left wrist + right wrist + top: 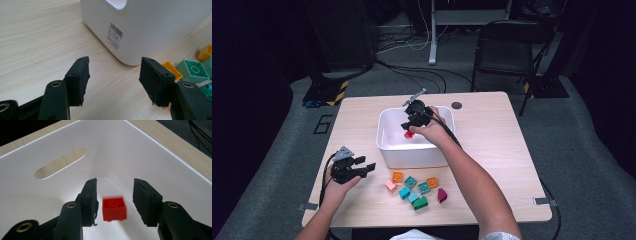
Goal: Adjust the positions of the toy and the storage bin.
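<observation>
right gripper view: red block (pixel 114 208) blurred between pads, clear of both | high view: right gripper (pixel 412 127) inside bin (pixel 384 145), jaws apart, holding nothing | left gripper (pixel 362 169) open, empty

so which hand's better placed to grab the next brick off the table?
Left. The left gripper is open and empty, low over the table beside the loose bricks. The right gripper is inside the white bin, jaws apart around the red brick, not pressing it.
</observation>
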`<state>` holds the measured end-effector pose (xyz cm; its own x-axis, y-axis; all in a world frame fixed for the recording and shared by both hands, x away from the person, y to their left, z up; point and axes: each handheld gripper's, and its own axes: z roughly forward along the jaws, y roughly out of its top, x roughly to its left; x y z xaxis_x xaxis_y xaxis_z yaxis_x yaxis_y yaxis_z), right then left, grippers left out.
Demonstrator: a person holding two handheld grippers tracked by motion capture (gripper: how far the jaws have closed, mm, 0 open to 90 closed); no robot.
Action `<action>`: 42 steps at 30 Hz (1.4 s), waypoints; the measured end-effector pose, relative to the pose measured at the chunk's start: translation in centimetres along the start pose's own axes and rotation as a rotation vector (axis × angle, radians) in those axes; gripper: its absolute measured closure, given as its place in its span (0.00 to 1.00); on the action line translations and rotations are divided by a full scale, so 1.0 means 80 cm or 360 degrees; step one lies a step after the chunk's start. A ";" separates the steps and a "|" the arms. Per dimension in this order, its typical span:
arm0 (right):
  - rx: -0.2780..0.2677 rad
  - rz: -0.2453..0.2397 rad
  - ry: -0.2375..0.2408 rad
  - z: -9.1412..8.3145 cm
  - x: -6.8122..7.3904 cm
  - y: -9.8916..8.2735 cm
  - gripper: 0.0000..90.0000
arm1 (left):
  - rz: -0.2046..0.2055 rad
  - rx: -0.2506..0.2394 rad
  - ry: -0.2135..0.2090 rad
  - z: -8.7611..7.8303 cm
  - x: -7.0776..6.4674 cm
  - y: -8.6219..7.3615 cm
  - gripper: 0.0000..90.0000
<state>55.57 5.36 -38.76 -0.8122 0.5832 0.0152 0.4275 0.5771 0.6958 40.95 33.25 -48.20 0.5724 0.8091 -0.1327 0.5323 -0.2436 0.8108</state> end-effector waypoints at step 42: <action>-0.0265 -0.0128 0.0009 -0.167 0.053 -0.071 0.57 | -0.0015 0.0004 0.0012 0.001 0.000 0.000 0.45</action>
<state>44.39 -3.09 -33.08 -0.8435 0.5356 -0.0416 0.2898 0.5188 0.8043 41.00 33.22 -48.24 0.5628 0.8154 -0.1359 0.5392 -0.2375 0.8080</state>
